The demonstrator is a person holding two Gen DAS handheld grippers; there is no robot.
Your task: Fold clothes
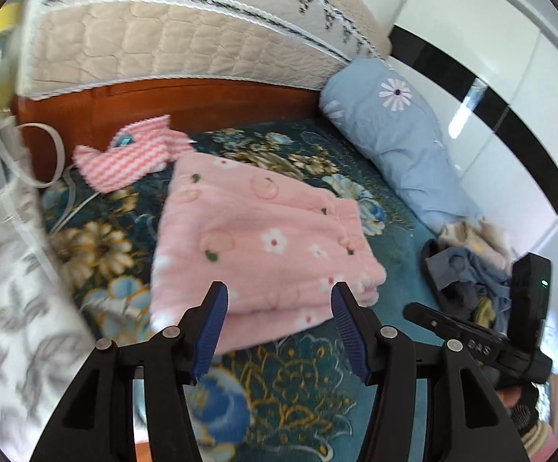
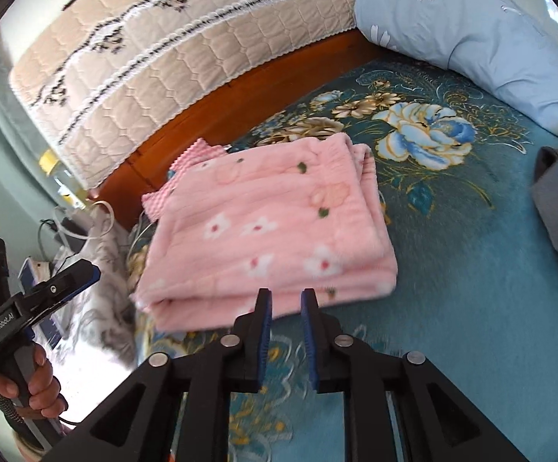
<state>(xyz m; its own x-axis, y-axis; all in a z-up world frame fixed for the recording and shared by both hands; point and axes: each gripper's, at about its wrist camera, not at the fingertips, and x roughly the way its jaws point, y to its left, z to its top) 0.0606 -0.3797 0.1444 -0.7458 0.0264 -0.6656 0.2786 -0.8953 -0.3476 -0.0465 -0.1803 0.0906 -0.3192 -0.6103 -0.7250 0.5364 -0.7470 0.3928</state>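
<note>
Folded garment: a pink fleece garment [image 1: 263,246] with white flowers and peach prints lies folded flat on the bed cover [image 1: 309,389], near the middle of the bed, free of both tongs.
Left tongs: the left tongs [image 1: 279,327] hang above the near edge of the pink fleece garment, blue pads well apart, released, nothing between them.
Right tongs: the right tongs [image 2: 285,331] hover just short of the garment's near fold, pads a narrow gap apart, gripping nothing.
Only in left view: a pink-and-white striped cloth [image 1: 132,154] lies behind the pink garment toward the wooden bed frame [image 1: 186,100]; a heap of blue, grey and beige clothes [image 1: 471,265] sits at the right by the foot of the blue pillow [image 1: 394,131]; a black-and-white wardrobe [image 1: 490,88] stands behind. The right tongs' body shows at lower right.
Only in right view: a hand [image 2: 42,389] grips the handle of the left tongs at far left, fingers wrapped round it; white cables [image 2: 86,223] and small items lie beside the bed; the striped cloth only peeks out behind the pink garment.
Both views: a quilted beige mattress [image 2: 155,54] leans behind the frame.
Pose: both tongs point forward and down at the bed.
</note>
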